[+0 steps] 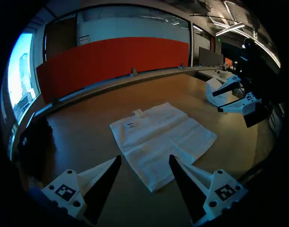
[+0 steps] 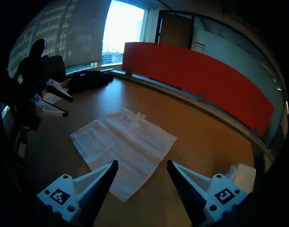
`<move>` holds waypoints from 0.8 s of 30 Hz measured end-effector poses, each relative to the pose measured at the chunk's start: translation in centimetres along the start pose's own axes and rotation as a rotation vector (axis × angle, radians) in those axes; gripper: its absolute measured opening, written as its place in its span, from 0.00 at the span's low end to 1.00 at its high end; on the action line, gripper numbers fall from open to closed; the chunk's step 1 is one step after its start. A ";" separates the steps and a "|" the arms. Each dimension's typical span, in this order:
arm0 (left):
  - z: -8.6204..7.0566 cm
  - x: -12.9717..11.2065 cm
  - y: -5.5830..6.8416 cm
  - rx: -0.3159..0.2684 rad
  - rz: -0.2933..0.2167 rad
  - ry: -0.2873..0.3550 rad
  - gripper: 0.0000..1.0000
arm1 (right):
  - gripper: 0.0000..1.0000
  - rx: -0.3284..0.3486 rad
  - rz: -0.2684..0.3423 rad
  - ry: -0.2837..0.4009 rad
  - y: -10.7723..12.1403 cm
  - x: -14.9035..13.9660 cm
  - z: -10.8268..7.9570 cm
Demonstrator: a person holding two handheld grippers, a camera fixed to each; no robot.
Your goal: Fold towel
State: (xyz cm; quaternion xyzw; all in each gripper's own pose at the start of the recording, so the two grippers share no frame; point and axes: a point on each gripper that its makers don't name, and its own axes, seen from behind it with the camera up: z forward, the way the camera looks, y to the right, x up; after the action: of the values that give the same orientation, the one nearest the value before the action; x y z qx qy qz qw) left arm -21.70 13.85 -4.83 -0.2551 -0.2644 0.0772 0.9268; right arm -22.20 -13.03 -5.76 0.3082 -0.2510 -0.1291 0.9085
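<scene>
A white towel point(image 1: 161, 138) lies flat on the brown table point(image 1: 87, 125), folded to a rough rectangle with a small label near its far edge. My left gripper point(image 1: 145, 159) hovers open above the towel's near corner, nothing between its fingers. In the right gripper view the same towel point(image 2: 123, 145) spreads in front of my right gripper point(image 2: 141, 163), which is open and empty over its near edge. The right gripper point(image 1: 220, 100) appears at the far right of the left gripper view, held by a person in dark clothes. The left gripper point(image 2: 68, 106) appears at the left of the right gripper view.
A red partition point(image 1: 114, 60) runs along the table's far edge. A white folded cloth point(image 1: 216, 92) lies at the table's far right, also seen as a white cloth point(image 2: 244, 176). A dark bundle point(image 2: 87, 80) rests near the window. Bare wood surrounds the towel.
</scene>
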 end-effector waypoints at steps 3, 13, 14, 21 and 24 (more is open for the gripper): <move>0.6 -1.1 0.2 -0.009 0.000 -0.025 0.94 | 1.00 0.011 0.001 -0.024 -0.4 -1.3 0.5; 2.3 -4.8 0.9 -0.040 0.021 -0.109 0.93 | 1.00 0.065 0.000 -0.100 -2.4 -5.2 2.2; 2.5 -5.1 1.0 -0.043 0.024 -0.115 0.93 | 1.00 0.072 0.000 -0.107 -2.6 -5.6 2.3; 3.6 -7.3 1.5 -0.066 0.038 -0.166 0.94 | 1.00 0.093 0.006 -0.149 -3.2 -7.7 2.8; 3.9 -8.0 1.8 -0.073 0.046 -0.186 0.94 | 1.00 0.105 0.002 -0.165 -3.5 -8.4 2.8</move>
State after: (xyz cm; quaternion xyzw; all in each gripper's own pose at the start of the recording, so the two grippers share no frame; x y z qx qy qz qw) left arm -30.61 14.80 -6.50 -0.2865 -0.3461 0.1120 0.8863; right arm -31.09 -13.84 -9.19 0.3437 -0.3317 -0.1396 0.8674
